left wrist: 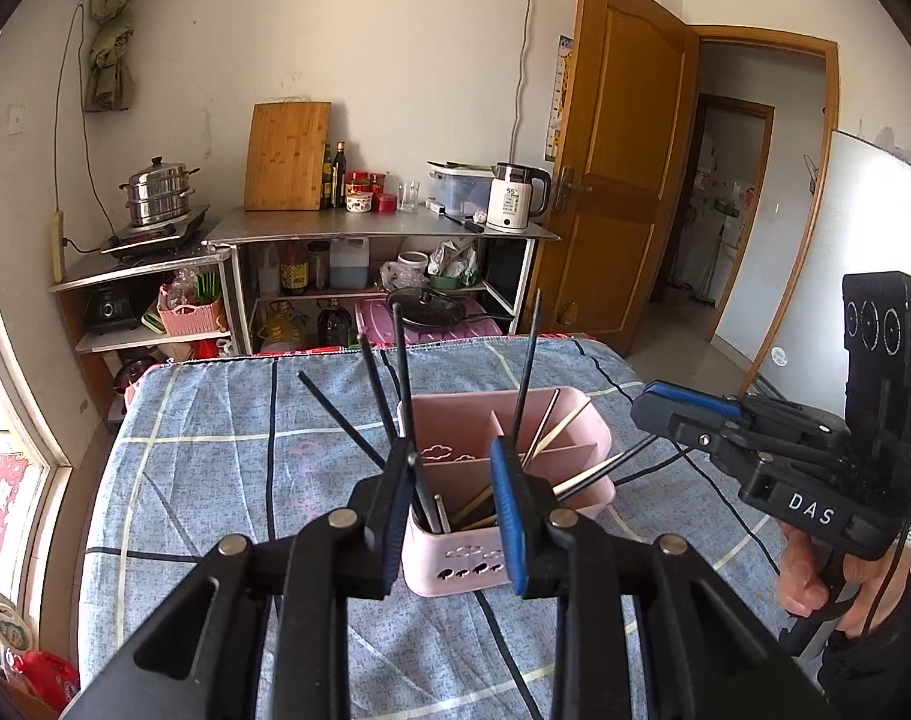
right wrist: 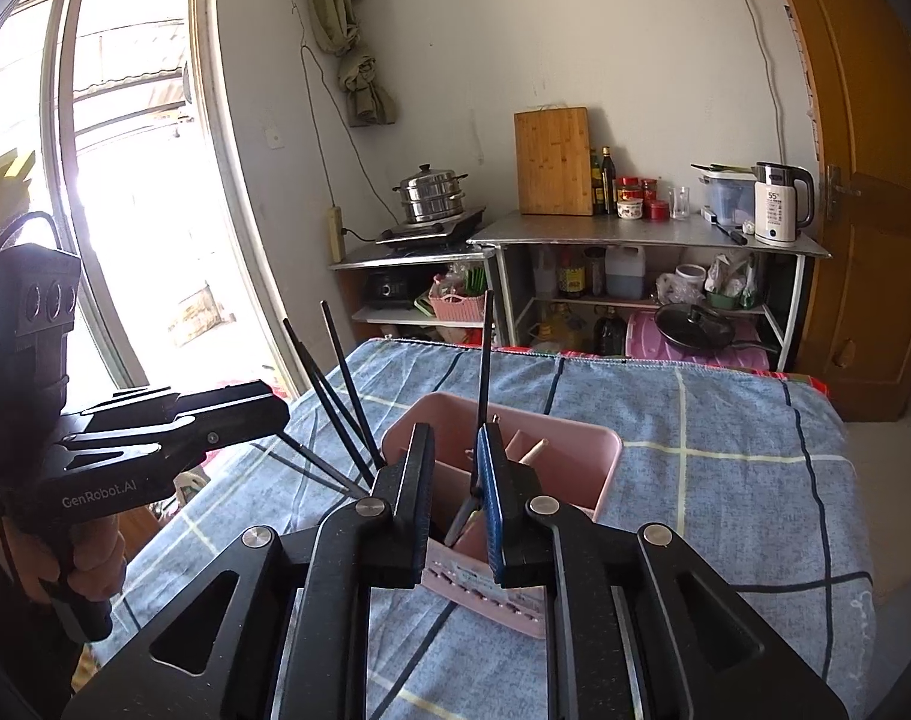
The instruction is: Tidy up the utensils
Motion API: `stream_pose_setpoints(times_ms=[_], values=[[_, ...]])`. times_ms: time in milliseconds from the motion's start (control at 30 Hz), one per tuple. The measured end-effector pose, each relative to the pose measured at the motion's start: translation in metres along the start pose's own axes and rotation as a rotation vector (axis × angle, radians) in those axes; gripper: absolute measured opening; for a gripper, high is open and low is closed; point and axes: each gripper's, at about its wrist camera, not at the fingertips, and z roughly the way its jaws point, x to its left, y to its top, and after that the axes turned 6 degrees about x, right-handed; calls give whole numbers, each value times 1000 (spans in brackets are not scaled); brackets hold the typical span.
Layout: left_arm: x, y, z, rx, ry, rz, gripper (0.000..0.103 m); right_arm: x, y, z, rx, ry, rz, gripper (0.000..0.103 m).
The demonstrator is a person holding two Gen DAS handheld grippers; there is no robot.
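A pink utensil holder (left wrist: 503,420) with dividers stands on the blue checked tablecloth (left wrist: 215,480). Several black chopsticks (left wrist: 401,384) and some wooden ones (left wrist: 560,426) stick up out of it. My left gripper (left wrist: 455,480) is open, its fingers astride the holder's near compartment, with nothing held. My right gripper (right wrist: 455,474) is open just above the holder (right wrist: 569,456), close to one upright black chopstick (right wrist: 485,360) that runs beside its right finger. In the left wrist view the right gripper (left wrist: 695,414) shows from the side, to the right of the holder.
The table's far edge (left wrist: 395,351) faces metal shelves (left wrist: 371,228) with pots, bottles, a kettle and a cutting board. A wooden door (left wrist: 617,168) stands open at the right. A large window (right wrist: 95,180) is on the left. The other hand-held gripper body (right wrist: 125,450) is at the table's left.
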Motion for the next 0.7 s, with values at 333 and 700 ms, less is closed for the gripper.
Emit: stream_pose_setpoints(times_ms=[333, 700], values=[[-19, -47, -32, -40, -3, -4, 31, 14, -46, -45, -27, -18, -23, 17], [-40, -110, -45, -36, -23, -37, 39, 26, -103, -79, -47, -40, -7, 28]])
